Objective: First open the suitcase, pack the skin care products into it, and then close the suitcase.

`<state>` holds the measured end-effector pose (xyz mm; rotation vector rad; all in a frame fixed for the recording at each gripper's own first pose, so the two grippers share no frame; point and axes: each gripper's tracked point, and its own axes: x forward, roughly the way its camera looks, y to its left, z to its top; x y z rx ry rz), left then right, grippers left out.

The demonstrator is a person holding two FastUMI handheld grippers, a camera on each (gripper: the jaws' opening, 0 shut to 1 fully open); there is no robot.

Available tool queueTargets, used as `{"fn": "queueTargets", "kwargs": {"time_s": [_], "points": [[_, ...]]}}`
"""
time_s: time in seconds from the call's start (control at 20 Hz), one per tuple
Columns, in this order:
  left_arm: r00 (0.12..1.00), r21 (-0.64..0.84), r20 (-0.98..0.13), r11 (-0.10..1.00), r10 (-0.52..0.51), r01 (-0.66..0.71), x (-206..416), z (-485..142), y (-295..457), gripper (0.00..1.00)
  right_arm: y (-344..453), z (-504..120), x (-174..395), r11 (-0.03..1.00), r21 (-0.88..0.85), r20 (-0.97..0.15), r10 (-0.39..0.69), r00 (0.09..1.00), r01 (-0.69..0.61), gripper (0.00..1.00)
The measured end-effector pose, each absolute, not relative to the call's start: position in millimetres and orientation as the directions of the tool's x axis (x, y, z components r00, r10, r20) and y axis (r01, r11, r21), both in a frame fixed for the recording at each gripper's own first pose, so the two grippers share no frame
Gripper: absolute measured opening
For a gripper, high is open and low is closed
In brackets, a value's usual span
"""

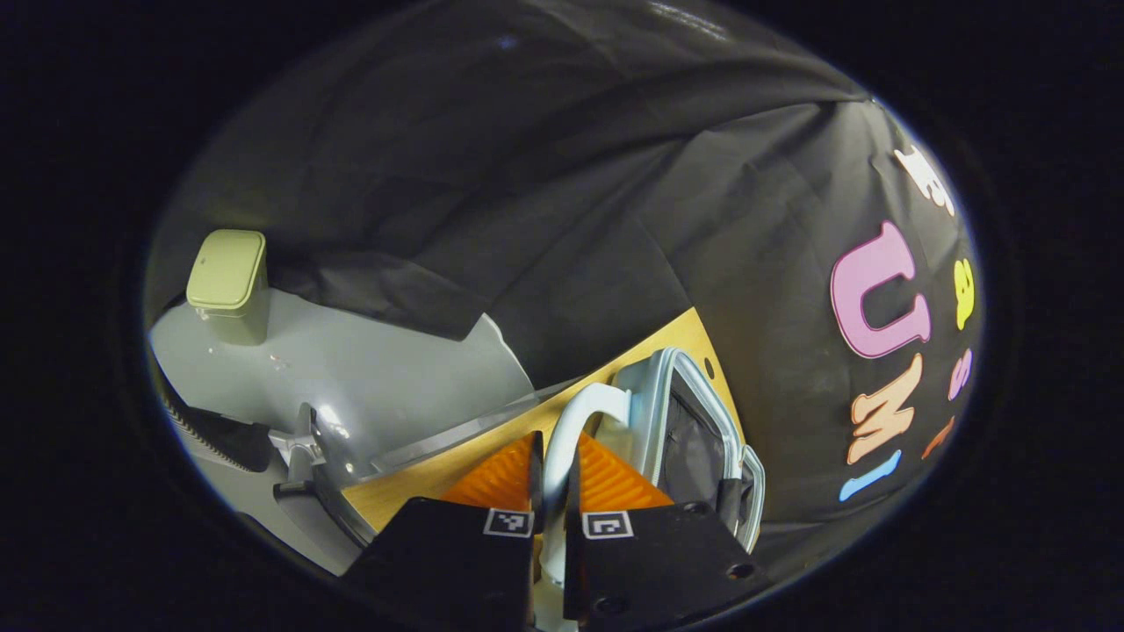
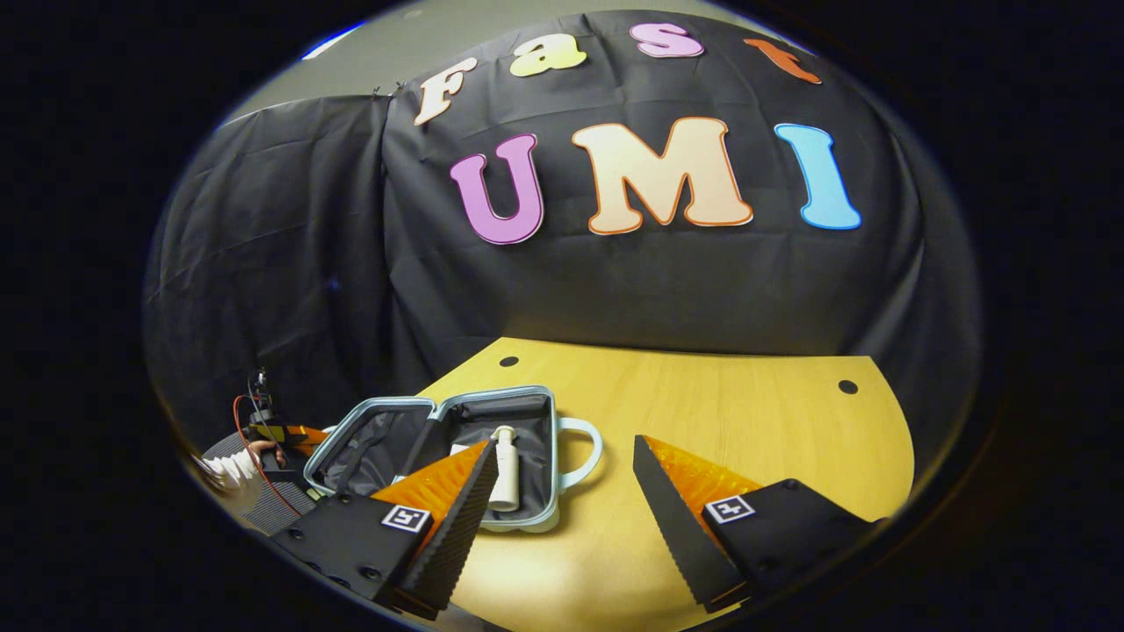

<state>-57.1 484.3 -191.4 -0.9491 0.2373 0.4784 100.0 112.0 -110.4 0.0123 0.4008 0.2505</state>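
Pale-shelled and lined with dark fabric, the suitcase [image 2: 448, 456] lies open on the wooden table [image 2: 720, 421], near the table's left edge as the right gripper view has it. Its two halves are spread flat, so the opening step looks done. One white pump bottle [image 2: 504, 470] rests inside the half nearest the handle [image 2: 581, 452]; something pale lies beside it, but the right gripper's finger hides most of it and I cannot say what it is.

No other skin care product stands on the bare wood toward the table's far and right edges, so packing may be complete or nearly so. That is a judgement, since part of the table lies out of sight.

Closing is what remains. The left gripper [image 1: 551, 491] has its fingers pressed in on the white handle, which runs up between them toward the case rim [image 1: 694, 412]; the grip looks like a hold to steady or pull the case. The right gripper [image 2: 562, 518] hangs above the table's near edge with its jaws spread wide and nothing between them, just right of the case.

Beyond the table, the left gripper view takes in a grey floor [image 1: 369, 369] and a pale green bin [image 1: 228, 281].
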Motion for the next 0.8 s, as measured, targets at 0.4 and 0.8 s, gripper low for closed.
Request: {"fn": "queueTargets", "kwargs": {"time_s": [0.4, 0.8], "points": [[0.904, -0.665, -0.311, 0.613, 0.292, -0.427, -59.6, -76.2, 442.0, 0.01, 98.1, -89.1, 93.8, 0.975, 0.072, -0.325, 0.221, 0.920, -0.209, 0.98], [0.961, -0.434, -0.160, 0.858, 0.228, -0.276, 10.3, 62.0, 288.5, 0.00, 64.1, -68.0, 79.6, 0.984, 0.075, -0.260, 0.177, 0.949, -0.162, 0.97]]}}
